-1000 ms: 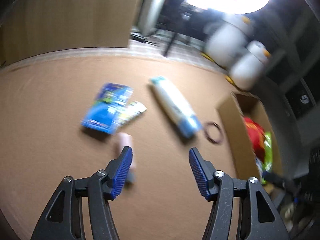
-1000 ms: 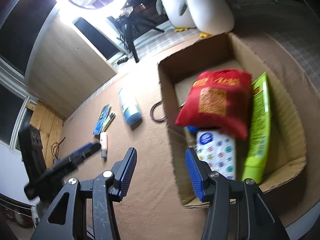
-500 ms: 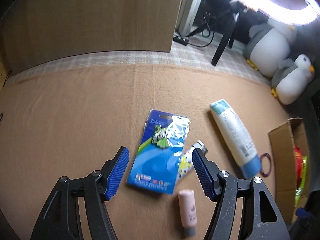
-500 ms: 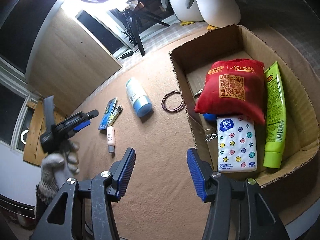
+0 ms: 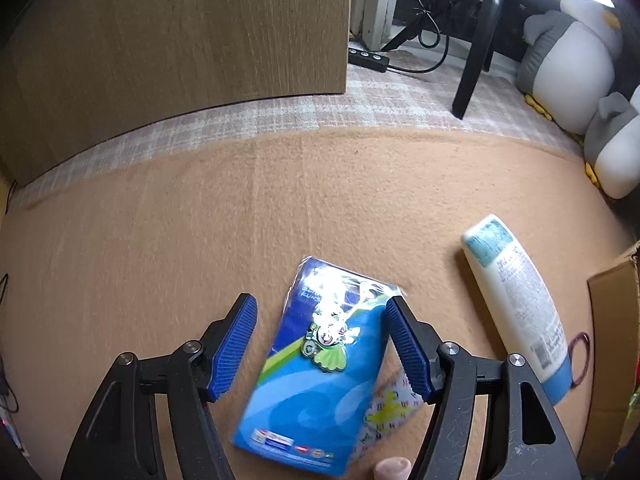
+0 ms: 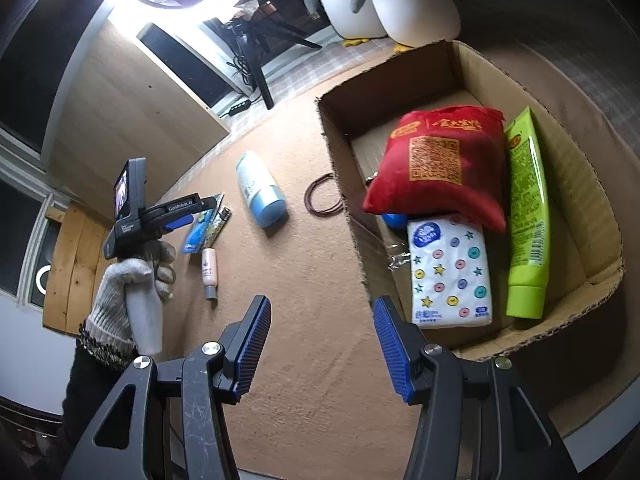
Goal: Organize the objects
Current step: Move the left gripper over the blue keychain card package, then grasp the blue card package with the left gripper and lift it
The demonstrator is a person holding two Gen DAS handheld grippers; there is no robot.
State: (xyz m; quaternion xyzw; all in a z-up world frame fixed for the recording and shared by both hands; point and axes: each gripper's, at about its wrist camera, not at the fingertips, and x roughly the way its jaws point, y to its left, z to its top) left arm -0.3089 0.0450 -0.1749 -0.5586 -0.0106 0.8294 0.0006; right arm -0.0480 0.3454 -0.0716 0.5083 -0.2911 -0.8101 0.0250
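A blue packet with a green charm (image 5: 320,368) lies flat on the tan mat. My left gripper (image 5: 320,306) hangs just over it, open, one pad on each side of its upper half; the right pad is close to the packet's edge and the left pad stands apart. Beside the packet lie a patterned sachet (image 5: 390,412), a small pink tube (image 5: 394,468) and a white bottle with a blue cap (image 5: 516,312). My right gripper (image 6: 320,308) is open with nothing between its pads, over the mat beside the cardboard box (image 6: 336,152). A gloved hand (image 6: 128,280) holds the left gripper (image 6: 200,210).
The box holds a red pouch (image 6: 440,160), a tissue pack (image 6: 450,272) and a green tube (image 6: 526,216). A dark hair tie (image 6: 324,200) lies by its wall. A wooden cabinet (image 5: 180,40), a tripod leg (image 5: 476,52) and plush penguins (image 5: 568,68) stand beyond the mat.
My left gripper has swung left and down from near the bottle and box to over the blue packet, and its jaws have widened a little. The right gripper has stayed nearly still.
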